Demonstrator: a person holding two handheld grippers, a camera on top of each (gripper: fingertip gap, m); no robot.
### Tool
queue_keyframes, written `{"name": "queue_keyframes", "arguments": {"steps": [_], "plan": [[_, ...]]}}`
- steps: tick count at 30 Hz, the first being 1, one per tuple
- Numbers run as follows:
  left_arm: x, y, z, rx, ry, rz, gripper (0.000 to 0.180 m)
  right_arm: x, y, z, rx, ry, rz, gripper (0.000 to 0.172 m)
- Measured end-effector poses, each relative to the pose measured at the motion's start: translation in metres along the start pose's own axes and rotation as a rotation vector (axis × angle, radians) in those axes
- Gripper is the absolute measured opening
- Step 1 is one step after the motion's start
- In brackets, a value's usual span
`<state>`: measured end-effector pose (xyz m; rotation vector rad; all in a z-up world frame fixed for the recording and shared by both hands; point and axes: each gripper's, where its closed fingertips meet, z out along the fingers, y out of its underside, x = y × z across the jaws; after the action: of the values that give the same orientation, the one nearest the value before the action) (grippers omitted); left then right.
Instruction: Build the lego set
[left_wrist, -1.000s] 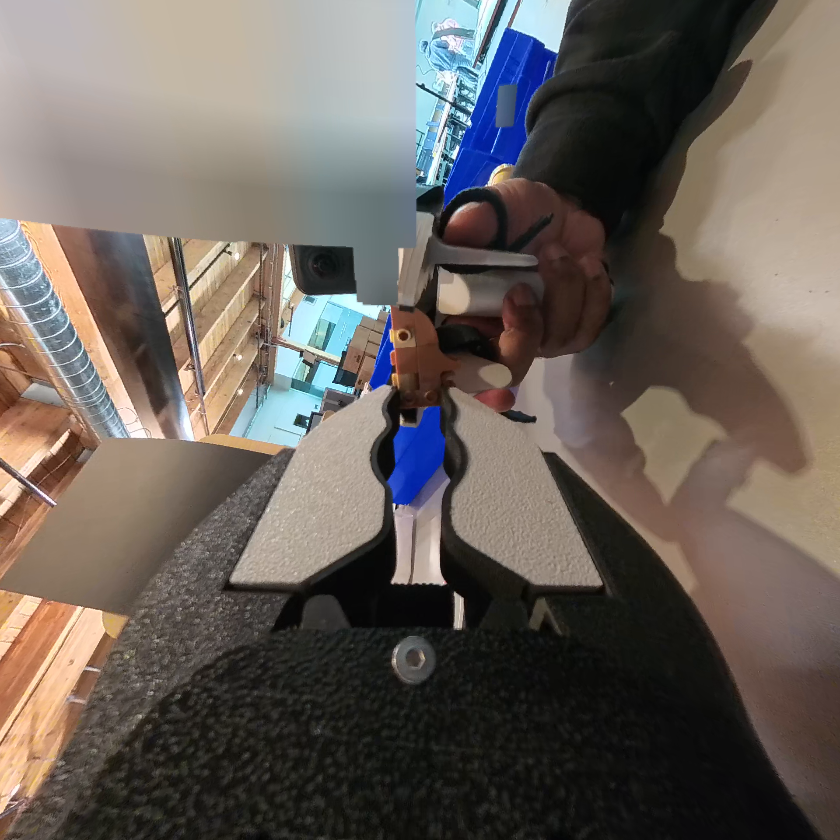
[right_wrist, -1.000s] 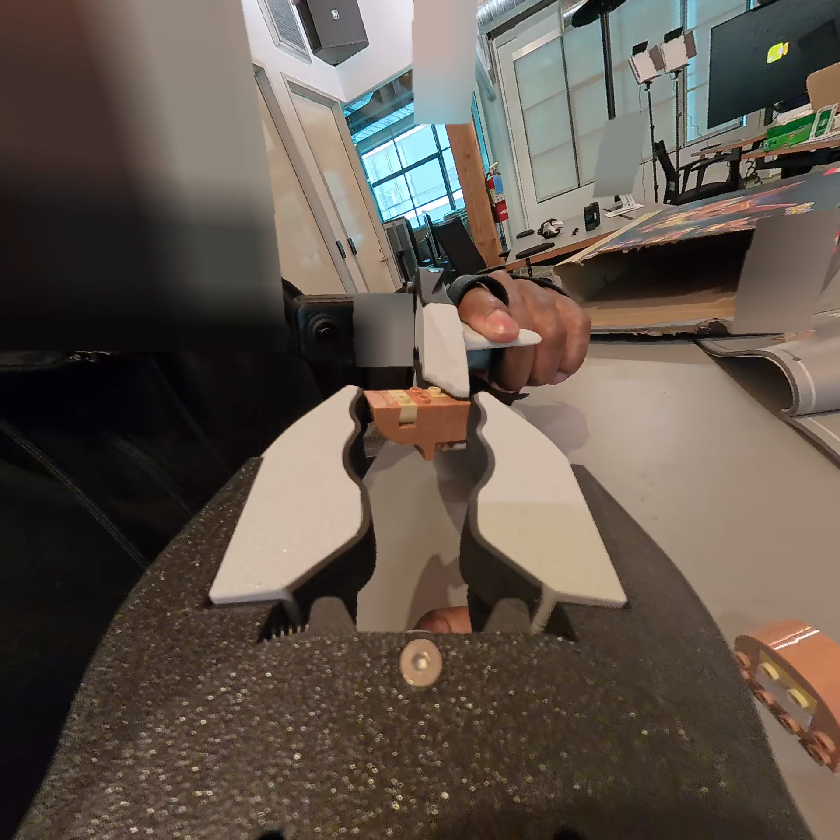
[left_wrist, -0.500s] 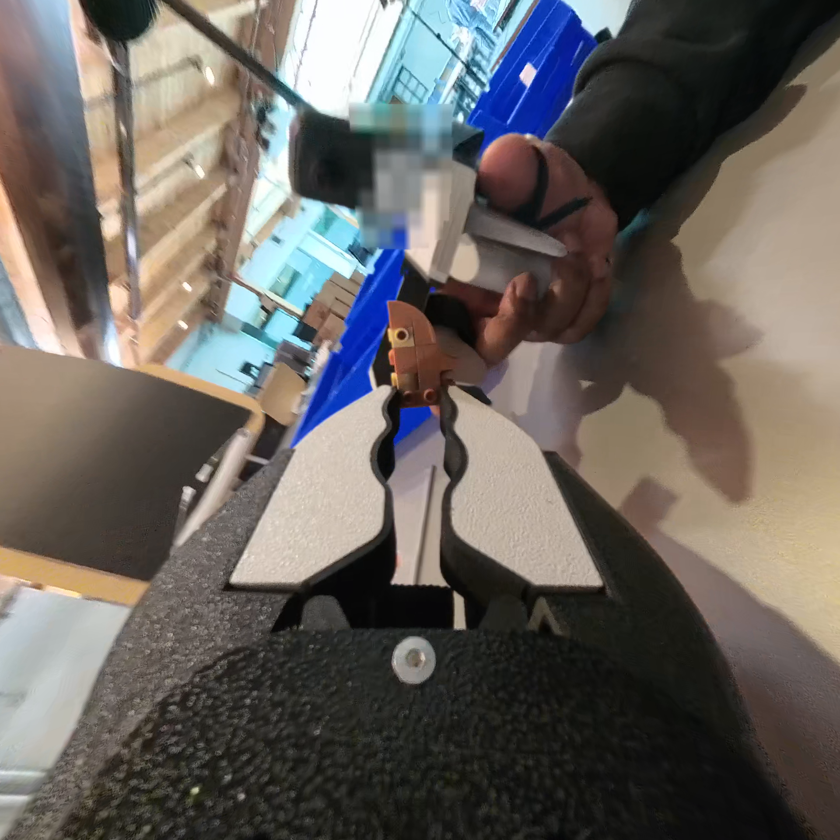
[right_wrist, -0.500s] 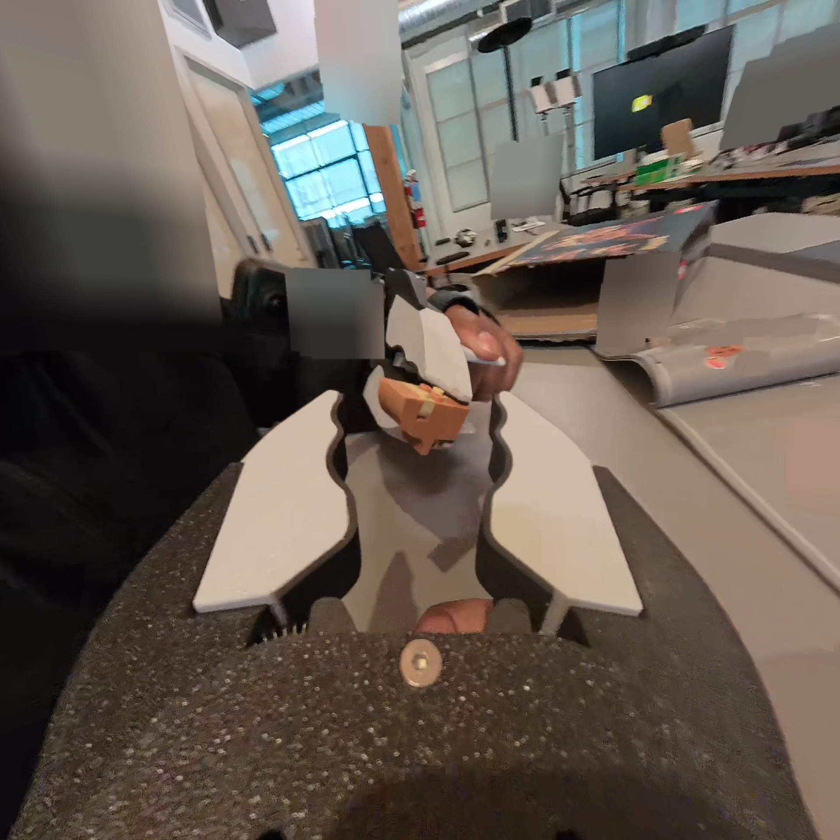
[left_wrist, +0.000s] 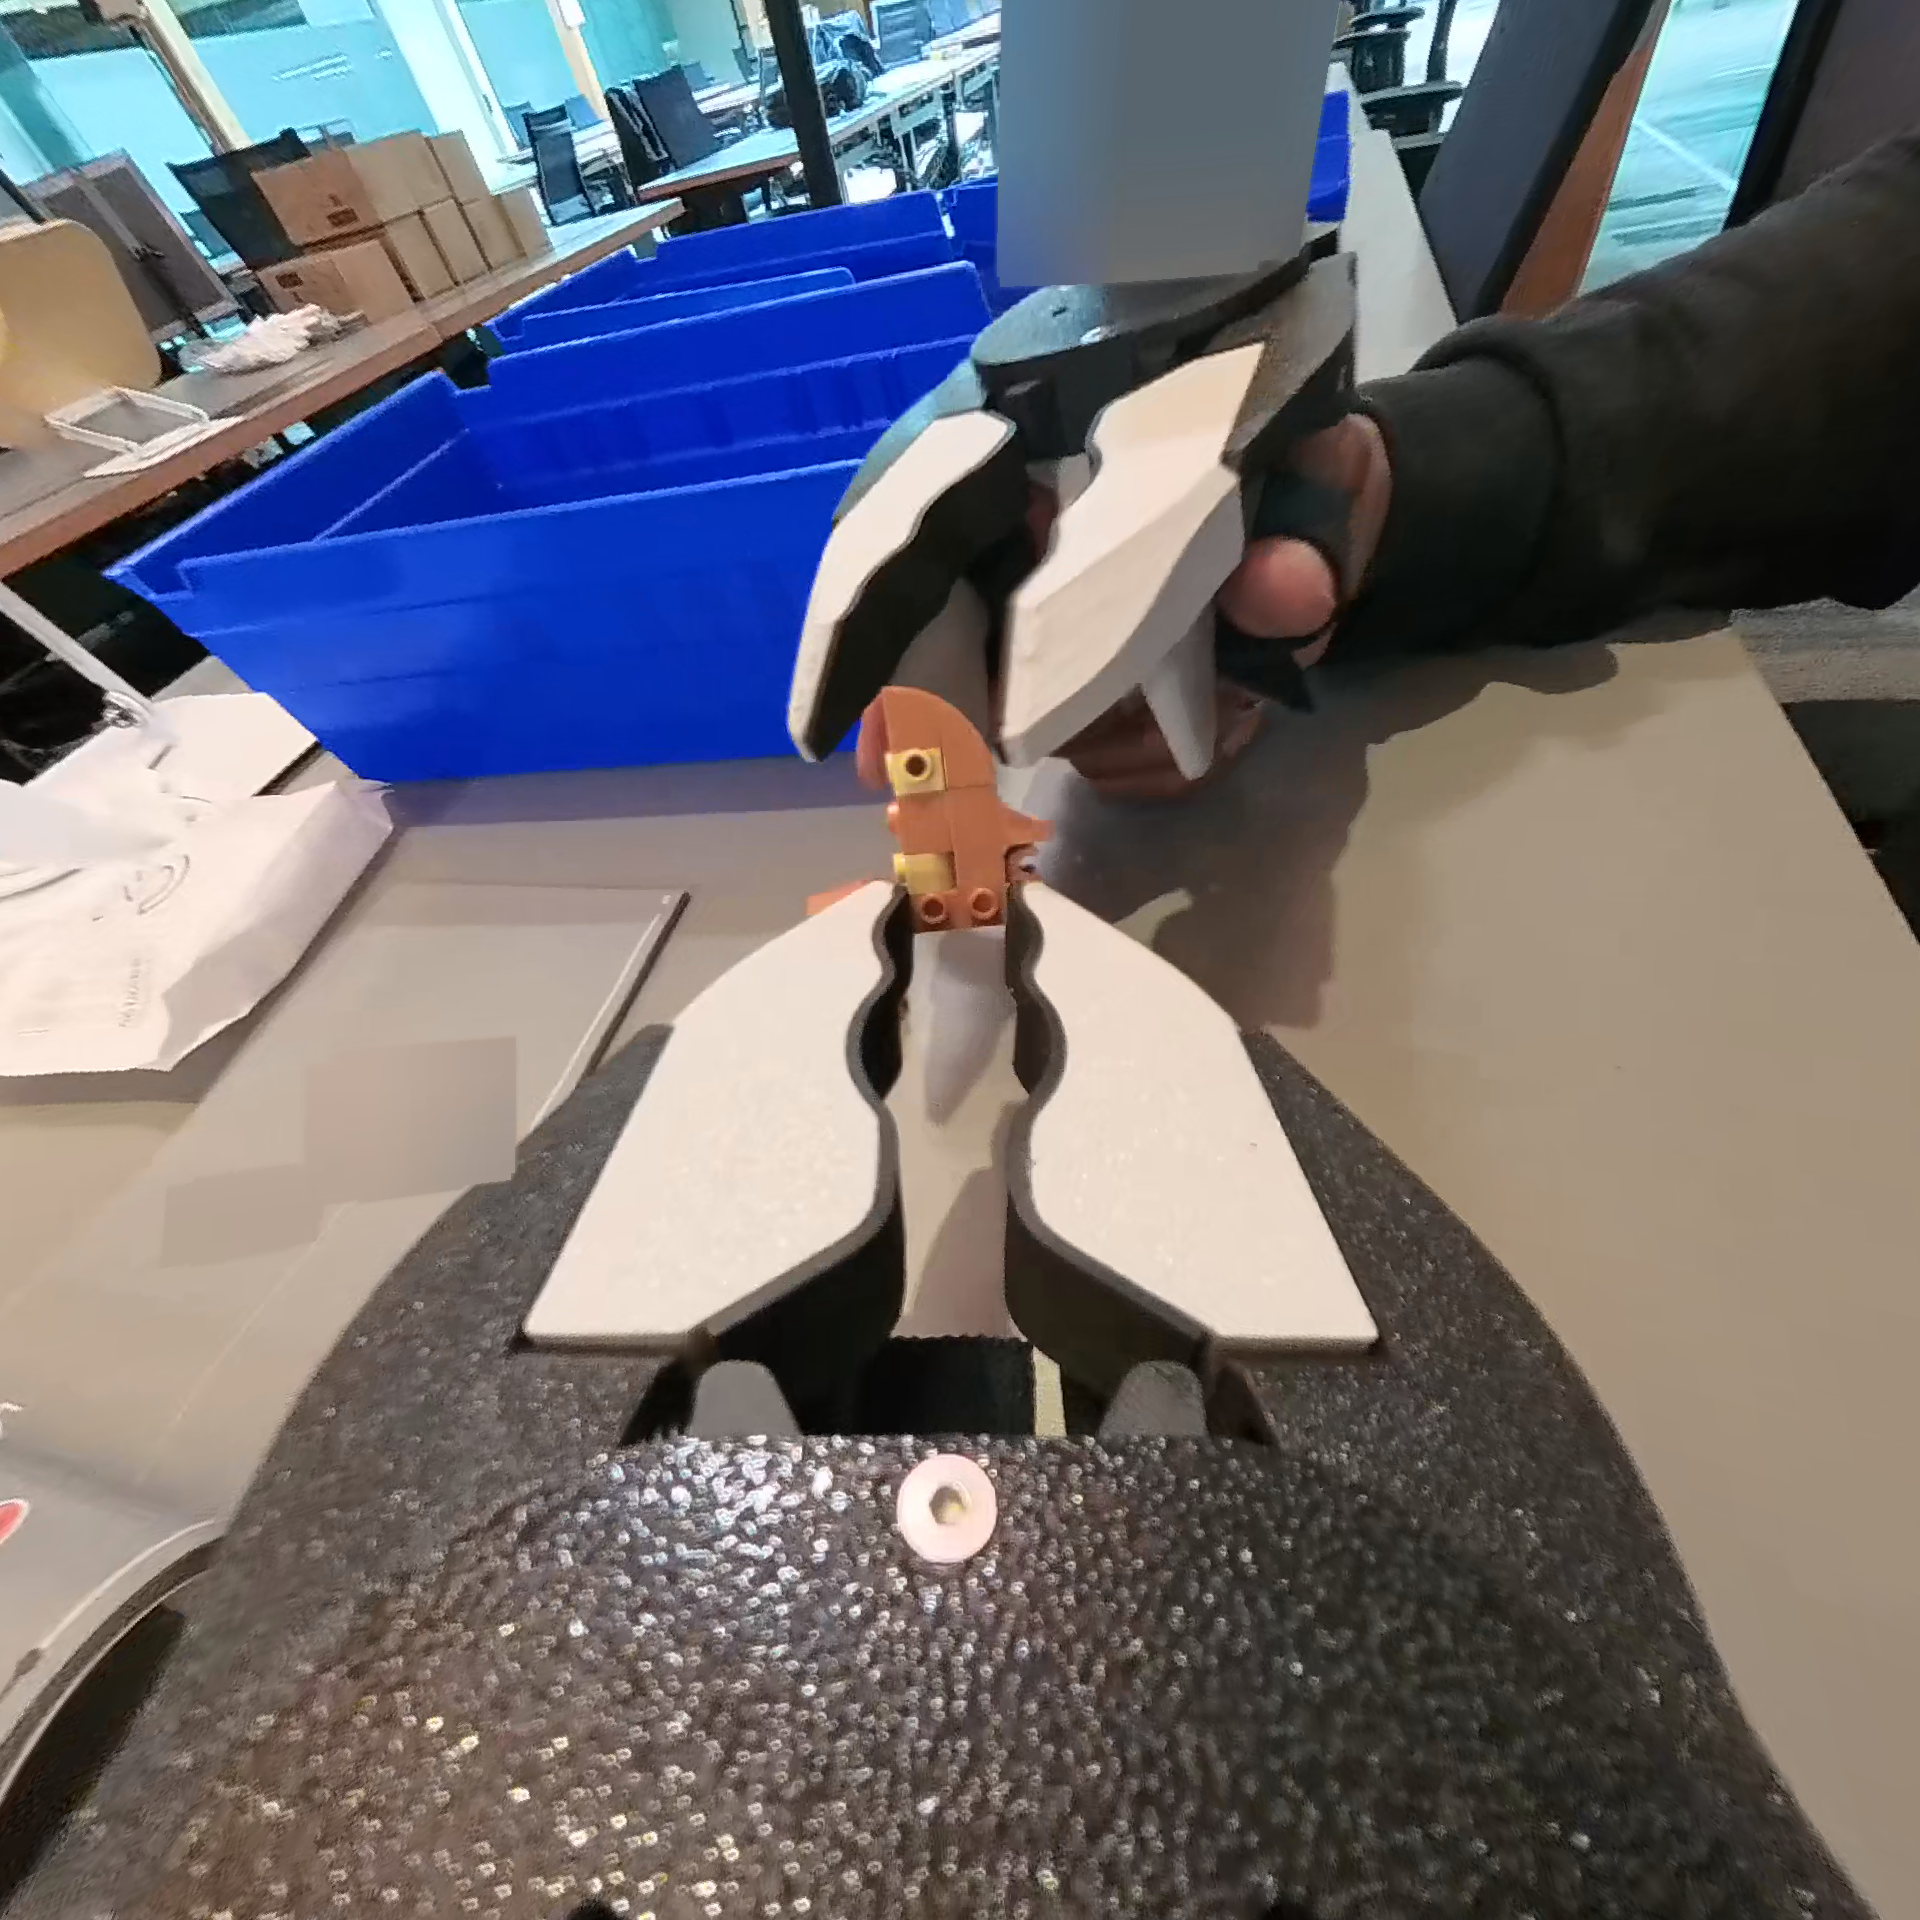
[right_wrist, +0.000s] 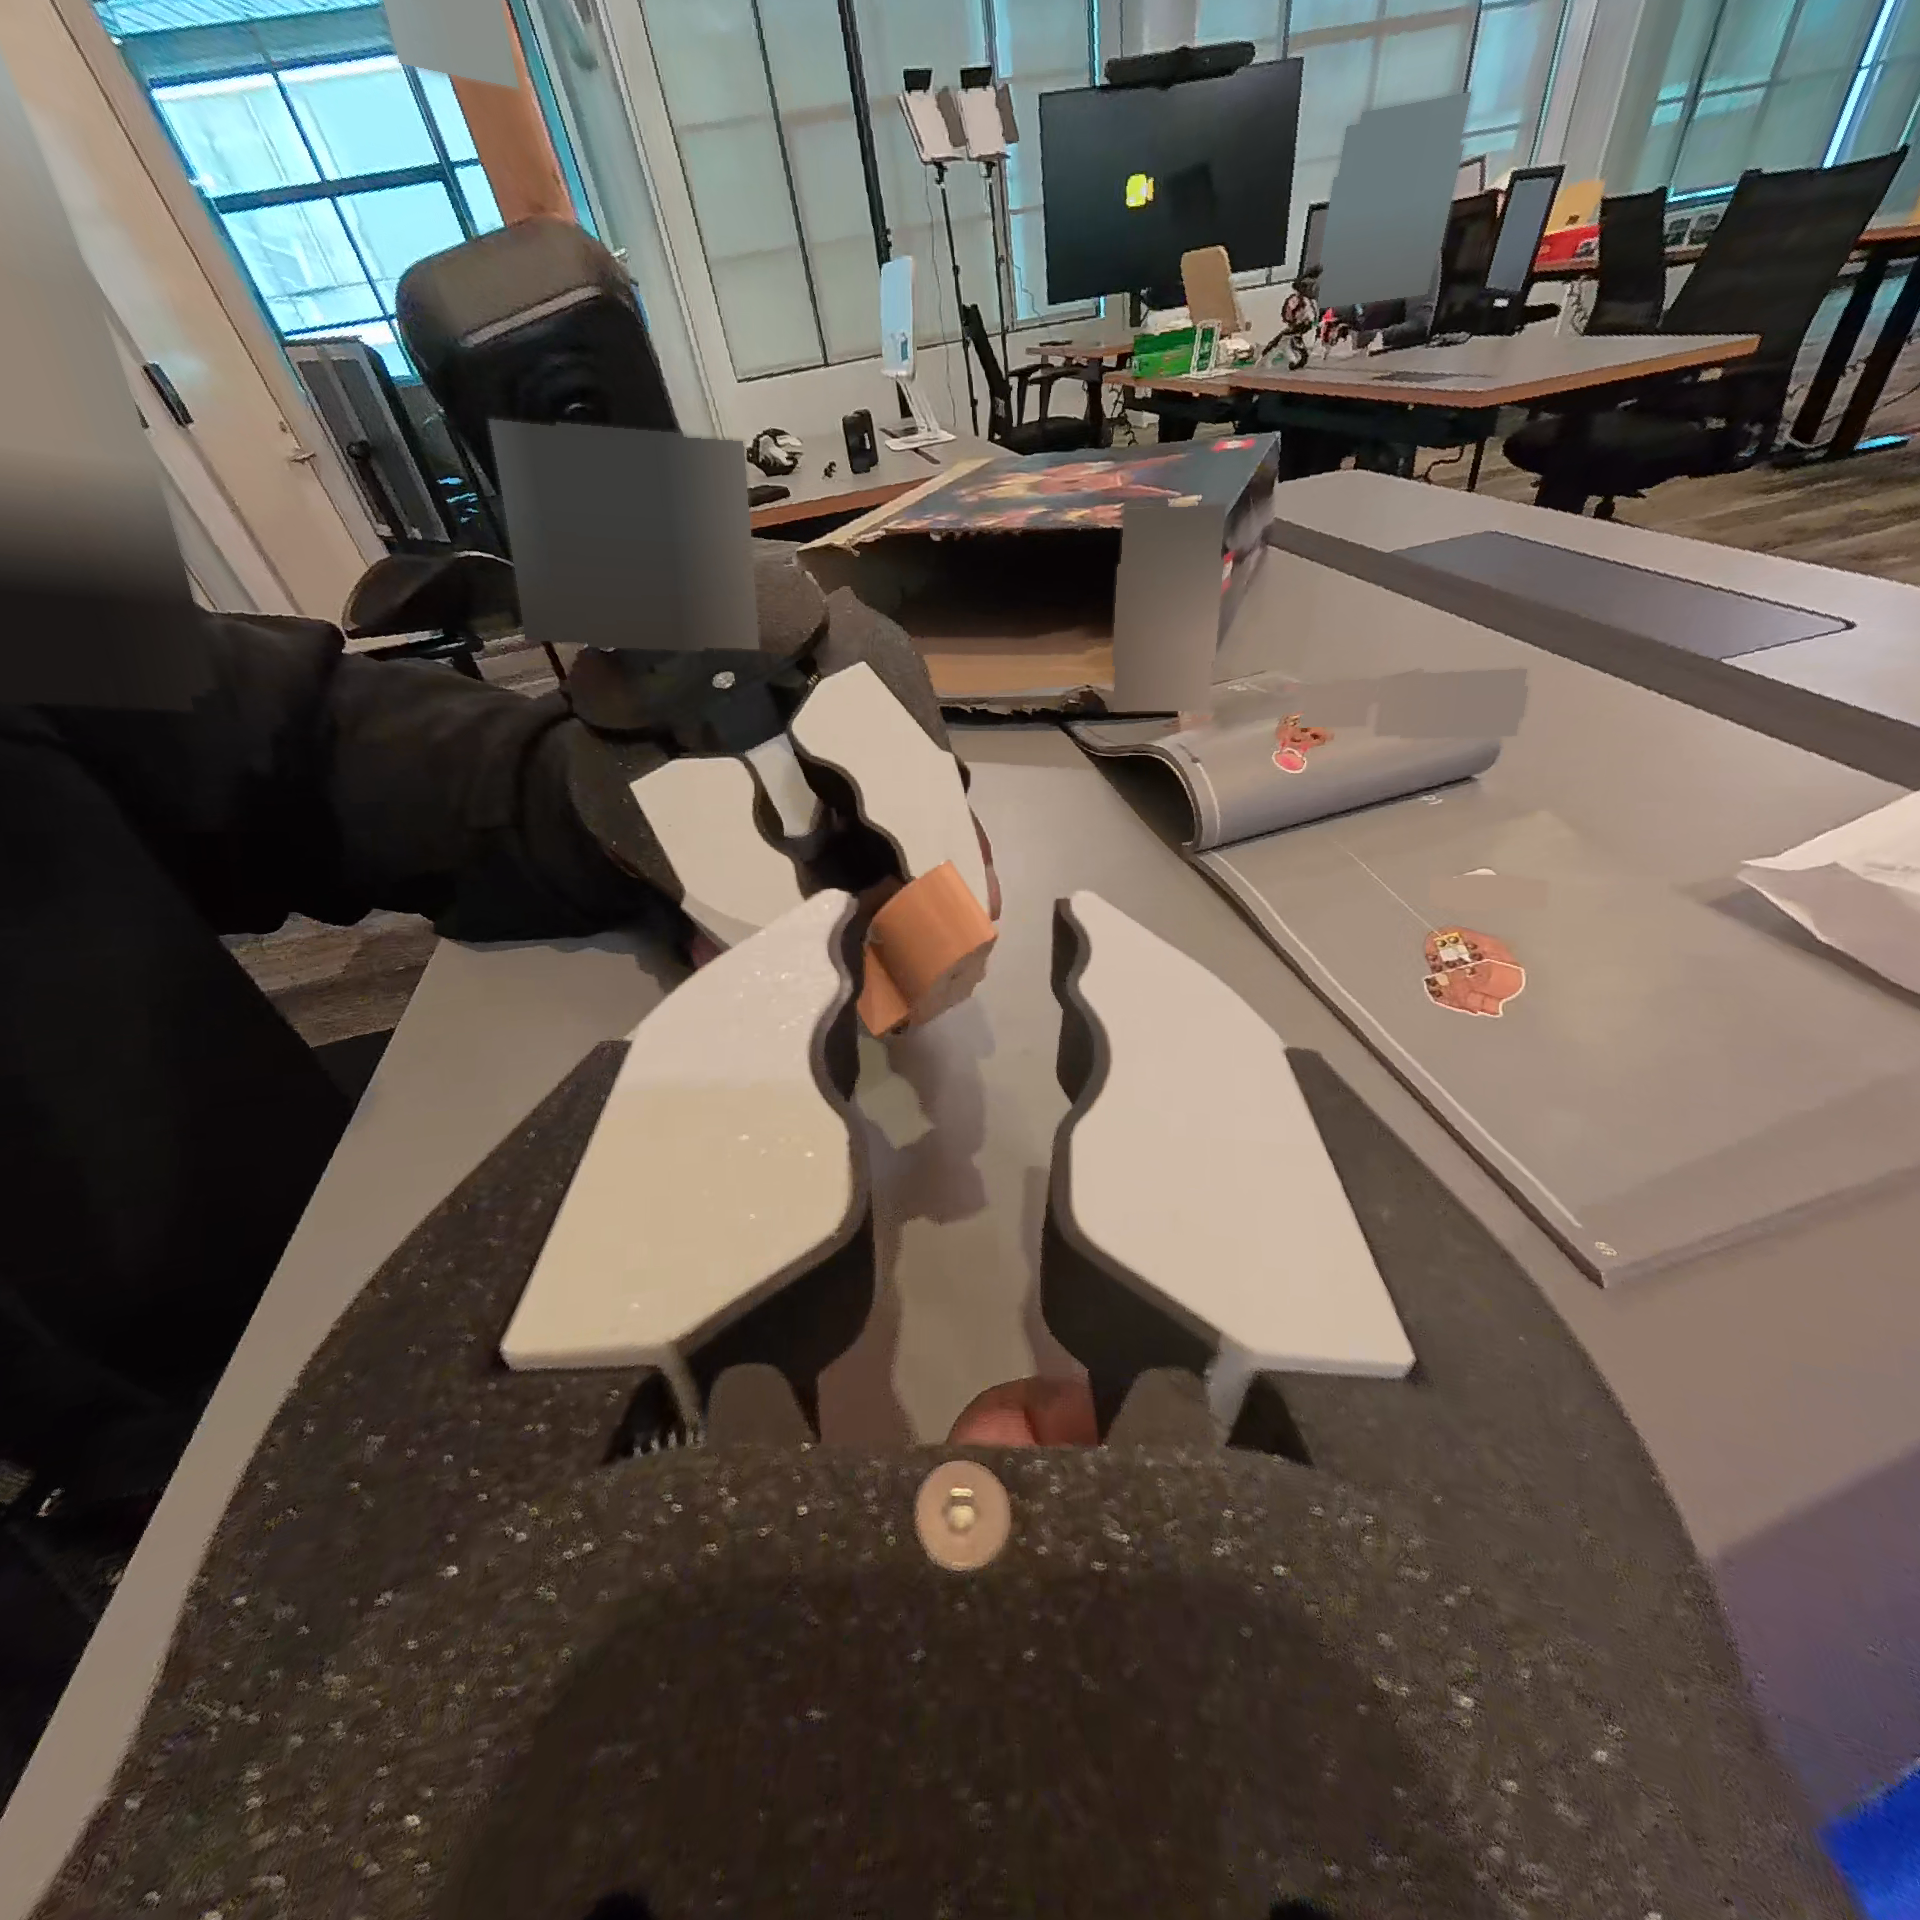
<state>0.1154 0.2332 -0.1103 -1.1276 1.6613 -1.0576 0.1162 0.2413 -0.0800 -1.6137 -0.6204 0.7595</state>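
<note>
In the left wrist view the left gripper (left_wrist: 954, 906) has its fingers (left_wrist: 774, 1122) drawn close together, pinching the lower studded end of a small brown brick piece (left_wrist: 943, 808) with tan inserts; the piece stands up past the fingertips, and both pads press on its sides. A second ago this view was rolled on its side toward ceiling beams and a duct; it now looks level over the grey worktop (left_wrist: 1455, 987), with blue bins (left_wrist: 540, 582) well beyond the fingertips and white paper (left_wrist: 156, 904) off to their left. The right gripper (left_wrist: 904, 727), then right up against the piece, now hangs just above its curved top, fingers spread to either side of it and not touching. In the right wrist view the right gripper (right_wrist: 951, 914) has its fingers (right_wrist: 1164, 1132) parted with clear space between them; the brown piece (right_wrist: 928, 951) lies just beyond the left fingertip, apart from the right pad, whereas a second ago it sat squarely between both tips. The left gripper (right_wrist: 883, 894) holds it from the far side. An open booklet (right_wrist: 1558, 1039) lies to the right of the fingers, a torn cardboard box (right_wrist: 1039, 613) farther ahead.
</note>
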Motion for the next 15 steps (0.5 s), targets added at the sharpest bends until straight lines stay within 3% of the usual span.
{"name": "queue_keyframes", "arguments": {"steps": [3,8,15], "plan": [[0.003,0.001,0.001,0.003,0.027,-0.027,0.017,-0.004,0.002,0.001,-0.008,-0.031,0.014,0.022],[0.001,0.007,0.001,-0.027,0.056,-0.07,0.017,0.0,0.007,0.003,-0.049,0.0,0.043,0.022],[-0.01,0.046,0.002,-0.275,0.003,-0.012,0.031,0.023,0.034,0.004,-0.229,0.137,0.076,0.02]]}}
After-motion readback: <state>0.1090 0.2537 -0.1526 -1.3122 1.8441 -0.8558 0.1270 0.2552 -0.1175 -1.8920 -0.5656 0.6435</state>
